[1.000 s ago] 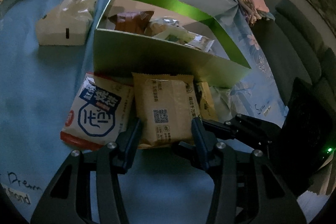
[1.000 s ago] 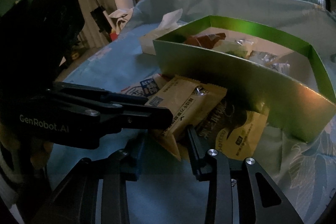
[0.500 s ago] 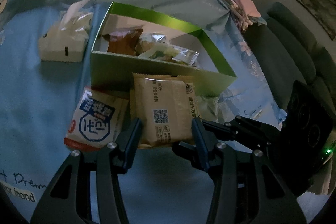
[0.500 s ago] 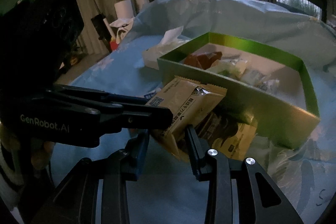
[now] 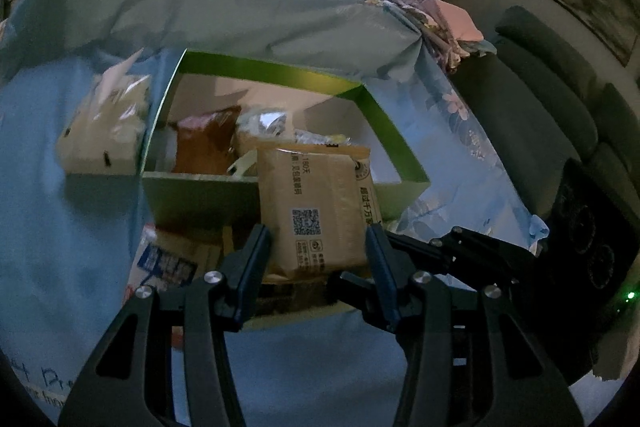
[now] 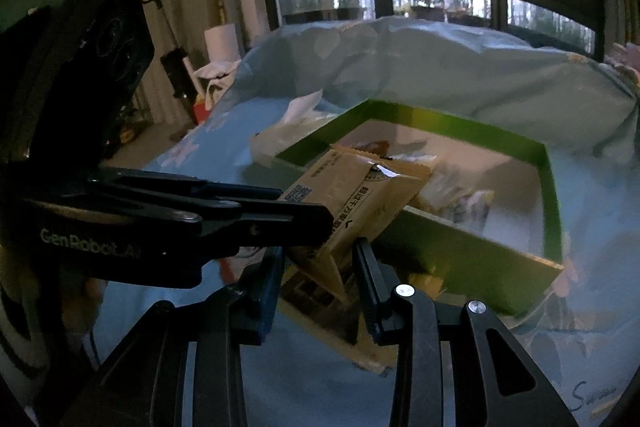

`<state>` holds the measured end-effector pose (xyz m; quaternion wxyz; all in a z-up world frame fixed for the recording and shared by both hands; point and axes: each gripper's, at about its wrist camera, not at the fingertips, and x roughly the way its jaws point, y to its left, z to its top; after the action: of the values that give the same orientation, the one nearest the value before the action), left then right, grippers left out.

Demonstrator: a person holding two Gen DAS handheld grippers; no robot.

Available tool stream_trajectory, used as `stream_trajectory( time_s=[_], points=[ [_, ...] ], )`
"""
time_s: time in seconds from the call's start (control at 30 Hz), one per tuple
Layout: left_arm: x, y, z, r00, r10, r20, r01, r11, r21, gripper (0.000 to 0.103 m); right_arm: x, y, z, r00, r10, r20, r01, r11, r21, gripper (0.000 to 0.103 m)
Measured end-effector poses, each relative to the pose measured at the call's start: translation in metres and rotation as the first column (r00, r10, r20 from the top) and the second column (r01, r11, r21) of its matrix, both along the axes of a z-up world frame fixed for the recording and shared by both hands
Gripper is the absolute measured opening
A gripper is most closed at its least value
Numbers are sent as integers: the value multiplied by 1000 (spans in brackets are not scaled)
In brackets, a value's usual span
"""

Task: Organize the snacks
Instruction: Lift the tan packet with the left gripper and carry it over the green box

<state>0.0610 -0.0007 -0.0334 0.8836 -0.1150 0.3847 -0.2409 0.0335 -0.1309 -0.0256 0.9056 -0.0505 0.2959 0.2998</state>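
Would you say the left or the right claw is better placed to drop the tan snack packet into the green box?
Left, probably. The left claw grips the tan packet across its width, lifted before the green box. The right claw pinches only its corner.

Both claws grip tan snack pack (image 6: 352, 203) – raised before green box (image 6: 472, 239).

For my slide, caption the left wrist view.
Left gripper holds a tan snack packet raised before the open green cardboard box.
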Motion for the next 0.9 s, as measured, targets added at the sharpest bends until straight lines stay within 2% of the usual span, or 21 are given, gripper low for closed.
stream_trajectory(
  time_s=[0.53, 0.9],
  points=[
    [51, -24, 23, 997, -37, 73, 36, 999, 21, 50, 37, -17, 23, 994, -72, 82, 70, 997, 23, 34],
    [86, -35, 20, 994, -38, 99, 36, 999, 22, 50, 71, -27, 23, 991, -114, 76, 112, 993, 33, 34]
  ],
)
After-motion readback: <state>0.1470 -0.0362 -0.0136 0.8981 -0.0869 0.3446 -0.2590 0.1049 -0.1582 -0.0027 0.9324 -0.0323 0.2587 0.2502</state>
